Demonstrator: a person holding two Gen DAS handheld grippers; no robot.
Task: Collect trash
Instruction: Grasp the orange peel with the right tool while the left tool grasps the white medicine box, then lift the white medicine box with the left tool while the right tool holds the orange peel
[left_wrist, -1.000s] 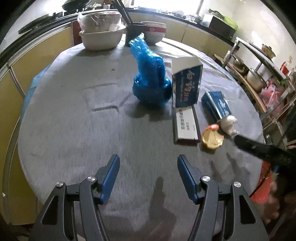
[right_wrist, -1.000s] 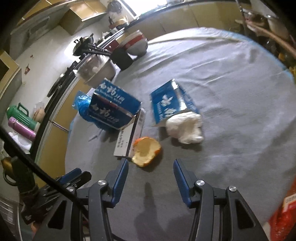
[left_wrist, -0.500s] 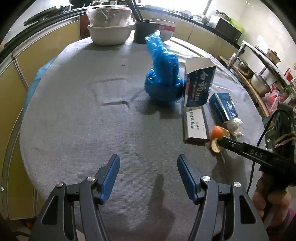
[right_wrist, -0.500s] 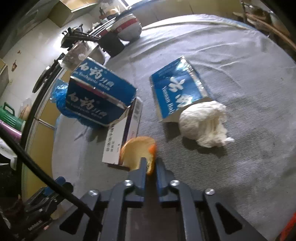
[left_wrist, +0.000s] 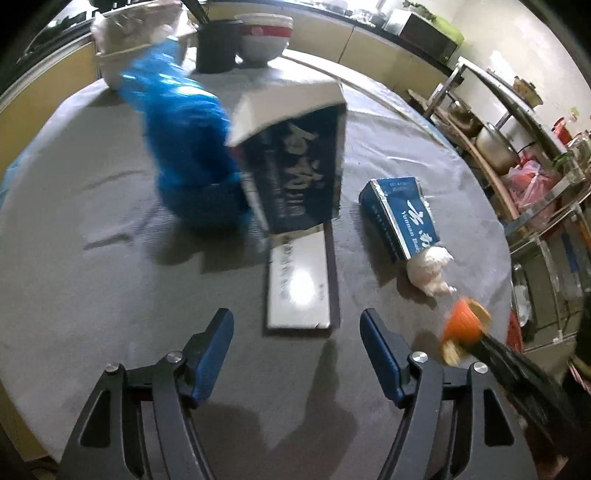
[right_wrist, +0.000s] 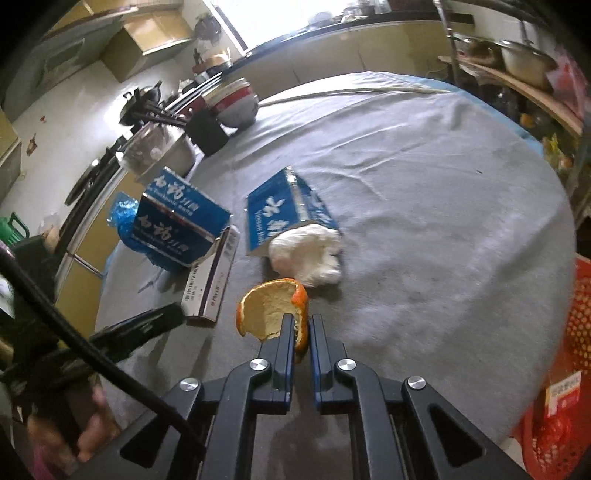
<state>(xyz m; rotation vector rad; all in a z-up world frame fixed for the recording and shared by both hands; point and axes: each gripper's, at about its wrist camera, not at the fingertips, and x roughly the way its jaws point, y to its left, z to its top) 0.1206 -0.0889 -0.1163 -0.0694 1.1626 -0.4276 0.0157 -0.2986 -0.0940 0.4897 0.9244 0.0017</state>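
My right gripper (right_wrist: 301, 325) is shut on an orange peel (right_wrist: 273, 308) and holds it just above the grey tablecloth; the peel also shows in the left wrist view (left_wrist: 463, 325). My left gripper (left_wrist: 297, 332) is open and empty, right in front of a flat white box (left_wrist: 299, 284). Behind it stand a dark blue carton (left_wrist: 299, 162) and a blue plastic bag (left_wrist: 184, 147). A flattened blue carton (left_wrist: 400, 212) and a crumpled white tissue (left_wrist: 430, 269) lie to the right; the tissue also shows in the right wrist view (right_wrist: 306, 254).
A round table with a grey cloth (right_wrist: 443, 184). Bowls (left_wrist: 264, 38), a black cup (left_wrist: 216, 44) and a covered white dish (left_wrist: 133, 40) stand at the far edge. A red basket (right_wrist: 565, 369) is beside the table on the right. Shelves with pots (left_wrist: 495, 144) stand beyond.
My right gripper has lifted the orange peel off the cloth and pulled back. My left gripper has moved forward and right, close up to the white box and cartons.
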